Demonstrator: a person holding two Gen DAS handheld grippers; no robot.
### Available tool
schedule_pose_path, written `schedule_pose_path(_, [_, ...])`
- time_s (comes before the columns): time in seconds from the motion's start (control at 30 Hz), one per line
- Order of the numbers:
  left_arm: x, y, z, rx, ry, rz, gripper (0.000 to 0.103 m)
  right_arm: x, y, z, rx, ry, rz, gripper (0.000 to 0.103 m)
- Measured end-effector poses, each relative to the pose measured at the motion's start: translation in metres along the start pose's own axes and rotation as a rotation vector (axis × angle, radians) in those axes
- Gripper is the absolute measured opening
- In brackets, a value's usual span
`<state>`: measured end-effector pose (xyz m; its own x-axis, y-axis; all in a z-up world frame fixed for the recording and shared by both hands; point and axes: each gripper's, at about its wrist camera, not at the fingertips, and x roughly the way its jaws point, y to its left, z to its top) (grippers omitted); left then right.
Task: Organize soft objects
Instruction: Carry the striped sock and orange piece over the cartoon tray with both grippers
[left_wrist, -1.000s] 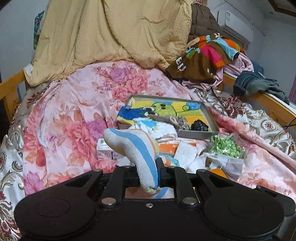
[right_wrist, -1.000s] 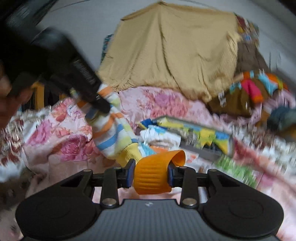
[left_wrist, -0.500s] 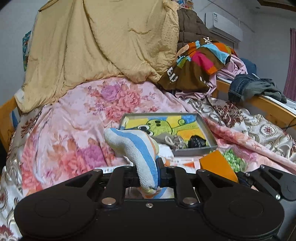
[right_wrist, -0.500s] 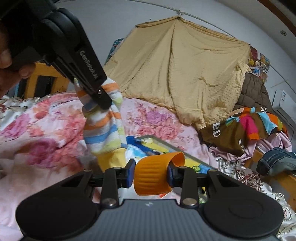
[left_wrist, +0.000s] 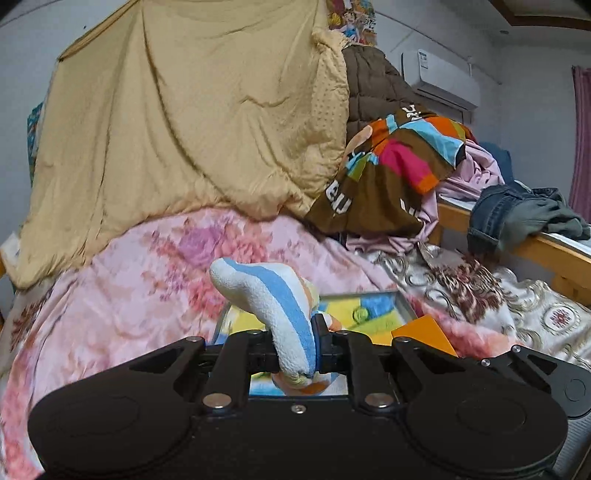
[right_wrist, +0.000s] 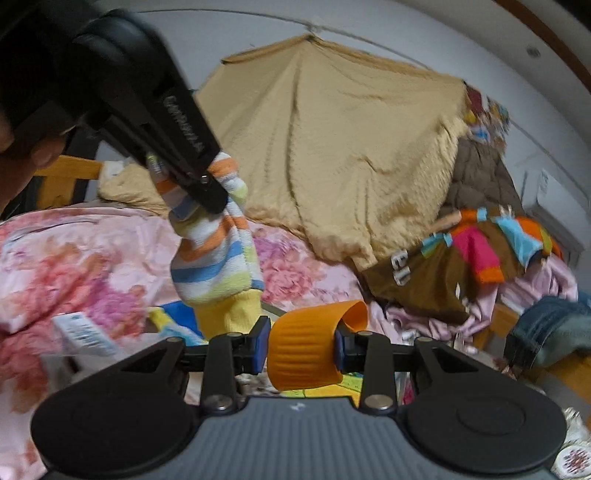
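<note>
My left gripper (left_wrist: 295, 341) is shut on a striped fluffy sock (left_wrist: 273, 299), white with blue, orange and yellow bands. In the right wrist view the same gripper (right_wrist: 207, 188) holds the sock (right_wrist: 216, 258) hanging above the bed. My right gripper (right_wrist: 300, 345) is shut on a ribbed orange cloth (right_wrist: 306, 350), curled over at its top. That orange cloth also shows in the left wrist view (left_wrist: 424, 334), just right of the sock. Both are raised above a shallow tray (left_wrist: 404, 302) with a colourful cartoon lining.
A pink floral quilt (left_wrist: 147, 266) covers the bed. A tan blanket (left_wrist: 192, 122) hangs behind it. A pile of clothes (left_wrist: 399, 173) lies at the back right. Jeans (left_wrist: 517, 214) drape over the wooden bed rail (left_wrist: 554, 251). A white packet (right_wrist: 85, 330) lies on the quilt.
Both grippers have risen and tilted up with their loads. The tray and the items on the quilt have dropped low or out of view. The right gripper has come close beside the left.
</note>
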<state>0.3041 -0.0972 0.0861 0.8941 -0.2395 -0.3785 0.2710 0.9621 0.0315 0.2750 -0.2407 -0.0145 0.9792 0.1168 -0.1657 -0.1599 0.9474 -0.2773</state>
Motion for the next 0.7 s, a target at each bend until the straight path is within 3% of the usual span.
schedule_pose_path(0.47, [0.119, -0.041, -0.004, -0.078, -0.008, -0.017, 0.016, 0.068, -0.058, -0.027, 0.18, 0.151, 0.008, 0.037])
schedule_pose_path(0.7, [0.164, -0.045, -0.019, -0.137, 0.048, -0.029, 0.017, 0.084, -0.079, -0.035, 0.316, 0.241, 0.06, 0.038])
